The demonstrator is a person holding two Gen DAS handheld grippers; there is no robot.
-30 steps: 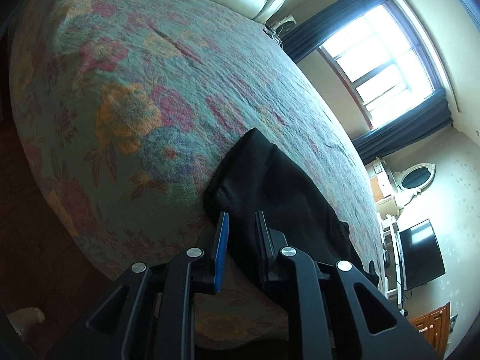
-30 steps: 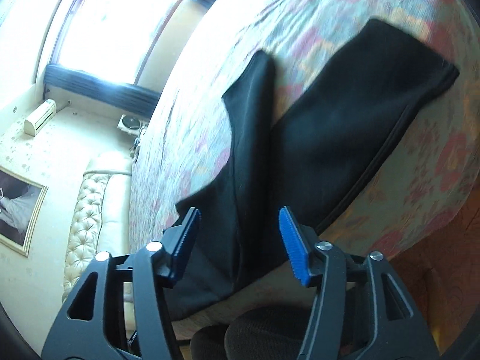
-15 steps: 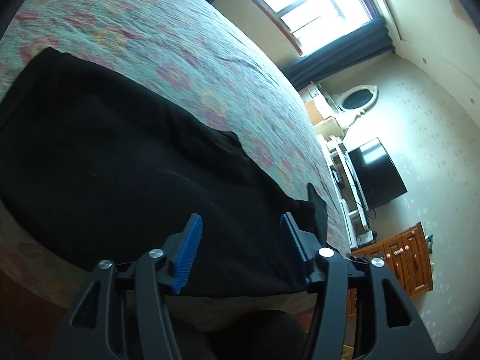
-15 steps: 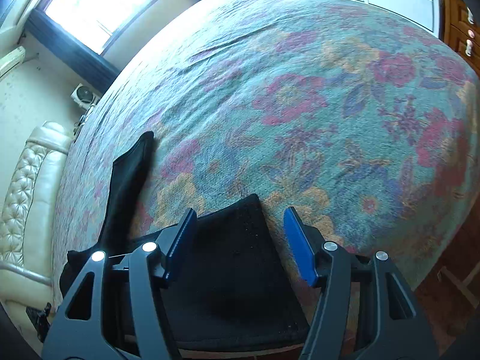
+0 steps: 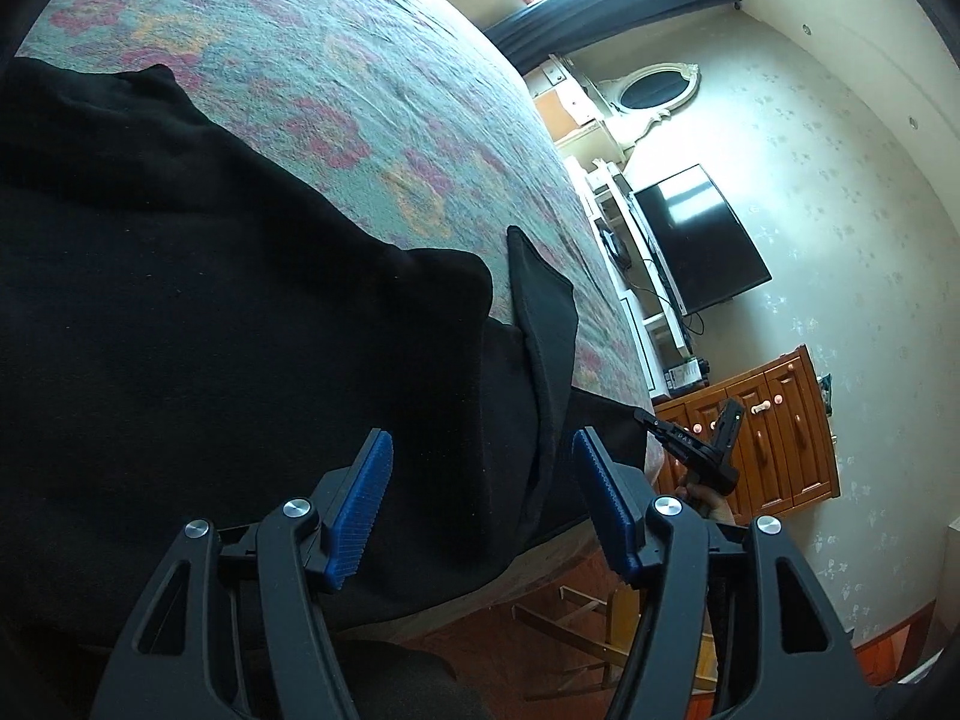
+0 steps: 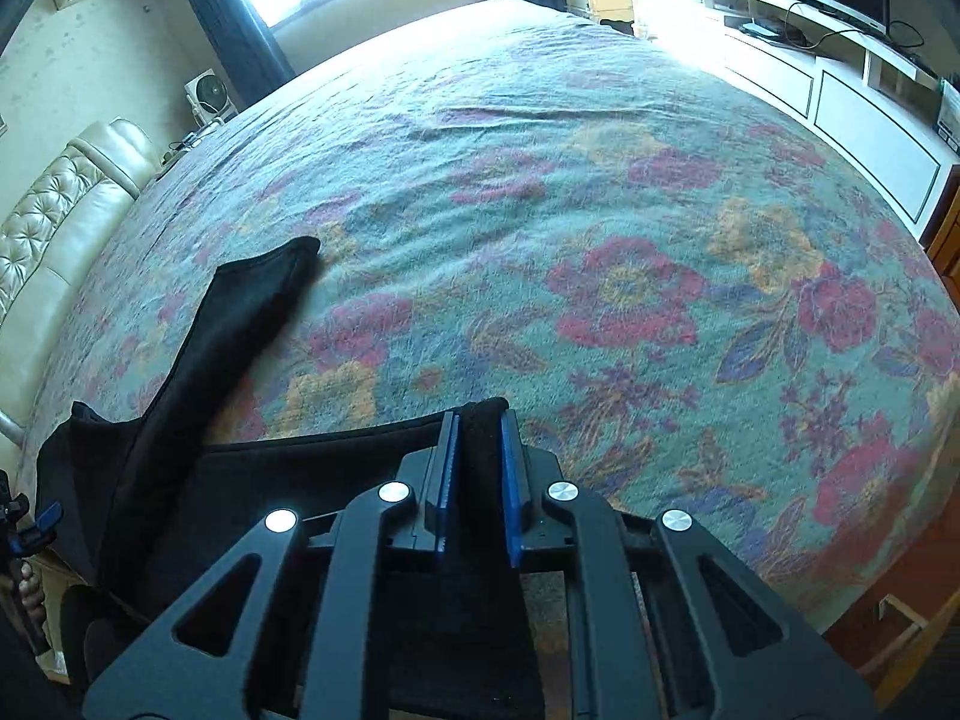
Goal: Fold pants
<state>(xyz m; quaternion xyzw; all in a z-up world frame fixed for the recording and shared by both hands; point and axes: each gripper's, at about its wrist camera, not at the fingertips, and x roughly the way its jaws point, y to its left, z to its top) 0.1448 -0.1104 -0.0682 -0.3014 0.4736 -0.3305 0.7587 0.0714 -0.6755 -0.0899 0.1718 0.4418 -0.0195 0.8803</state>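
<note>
Two claws: right claw [image 6: 478,456] closing on black pants [image 6: 240,324] edge; left claw [image 5: 480,504] open, empty.

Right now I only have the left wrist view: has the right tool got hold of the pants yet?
Observer: The right tool is closing its jaws on a hem corner of the black pants; the fabric is between them.
Operator: Where's the other leg?
Observer: It lies apart from that one, angled toward the tufted headboard, with its hem flat on the floral bedspread.
</note>
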